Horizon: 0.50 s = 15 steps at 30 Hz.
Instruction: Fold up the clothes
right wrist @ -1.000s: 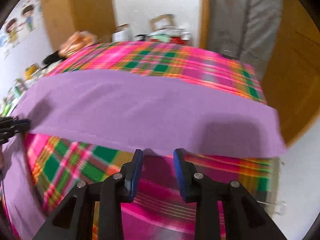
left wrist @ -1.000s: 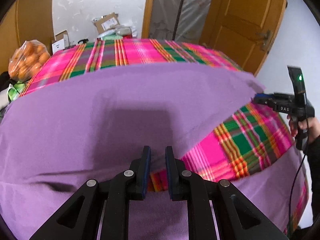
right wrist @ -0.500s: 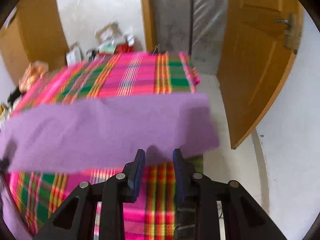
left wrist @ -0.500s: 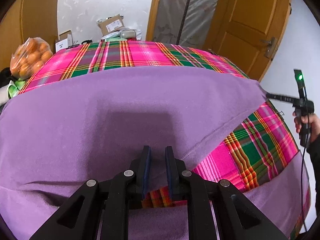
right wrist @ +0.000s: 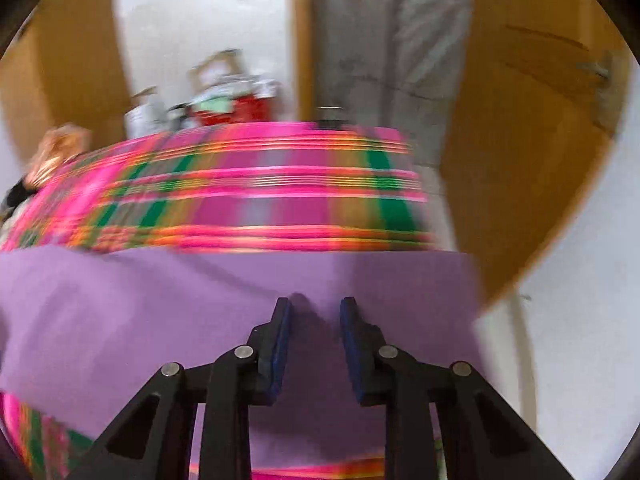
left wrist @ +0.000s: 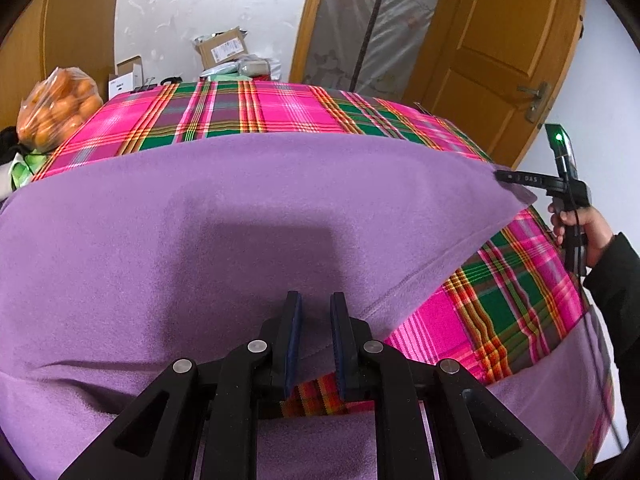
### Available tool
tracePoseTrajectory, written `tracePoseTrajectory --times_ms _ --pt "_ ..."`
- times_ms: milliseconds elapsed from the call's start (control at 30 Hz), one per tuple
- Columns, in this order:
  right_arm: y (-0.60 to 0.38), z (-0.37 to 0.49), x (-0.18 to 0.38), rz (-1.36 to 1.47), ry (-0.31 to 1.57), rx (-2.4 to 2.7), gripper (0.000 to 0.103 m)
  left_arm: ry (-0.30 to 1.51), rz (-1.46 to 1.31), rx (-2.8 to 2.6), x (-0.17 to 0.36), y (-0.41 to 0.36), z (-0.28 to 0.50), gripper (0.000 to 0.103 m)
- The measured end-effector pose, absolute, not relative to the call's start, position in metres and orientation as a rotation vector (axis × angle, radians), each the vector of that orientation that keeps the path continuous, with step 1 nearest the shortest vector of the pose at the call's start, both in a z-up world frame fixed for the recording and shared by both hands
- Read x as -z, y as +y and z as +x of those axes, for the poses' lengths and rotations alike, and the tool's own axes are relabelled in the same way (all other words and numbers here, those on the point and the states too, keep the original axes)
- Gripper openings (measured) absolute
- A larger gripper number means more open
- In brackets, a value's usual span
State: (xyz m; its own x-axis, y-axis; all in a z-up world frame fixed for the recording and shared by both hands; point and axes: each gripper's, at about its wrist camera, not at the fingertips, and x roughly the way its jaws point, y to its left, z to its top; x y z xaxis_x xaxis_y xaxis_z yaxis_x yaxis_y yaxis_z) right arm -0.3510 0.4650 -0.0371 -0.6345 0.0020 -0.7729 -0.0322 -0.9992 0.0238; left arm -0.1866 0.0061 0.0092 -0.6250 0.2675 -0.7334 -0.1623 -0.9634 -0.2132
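Left wrist | plaid tablecloth [left wrist: 280, 108] under purple cloth [left wrist: 200, 220] | wooden door [left wrist: 500, 40] | both grippers' closure: cannot tell

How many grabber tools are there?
2. The left gripper is at the bottom, over the purple cloth. The right gripper, held by a hand, is at the cloth's right corner. None seem hidden.

Purple cloth [left wrist: 248, 216] on plaid-covered table [left wrist: 280, 108]

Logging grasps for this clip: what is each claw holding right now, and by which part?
Both claws grip the purple cloth by its folded-over edge: the left claw at the near edge, the right claw at the far right corner.
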Motion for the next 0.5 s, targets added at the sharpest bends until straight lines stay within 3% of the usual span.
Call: tracePoseTrajectory --times_ms 67,133,300,500 --pt "0.502 -0.348 0.039 -1.298 0.178 -2.726 0.025 -0.185 -1.217 -2.628 -0.009 0.006 -0.187 0.015" --pt "0.526 -0.341 0.04 -1.279 0.256 -2.644 0.035 -0.181 -1.217 -2.628 -0.009 0.006 -0.187 0.015" --pt "0.537 -0.309 0.027 -1.227 0.272 -2.644 0.034 -0.172 -1.218 -2.63 -0.009 0.007 -0.186 0.015" --pt "0.482 -0.293 0.013 -1.25 0.256 -2.845 0.034 -0.193 -1.211 -2.653 -0.019 -0.001 -0.181 0.016"
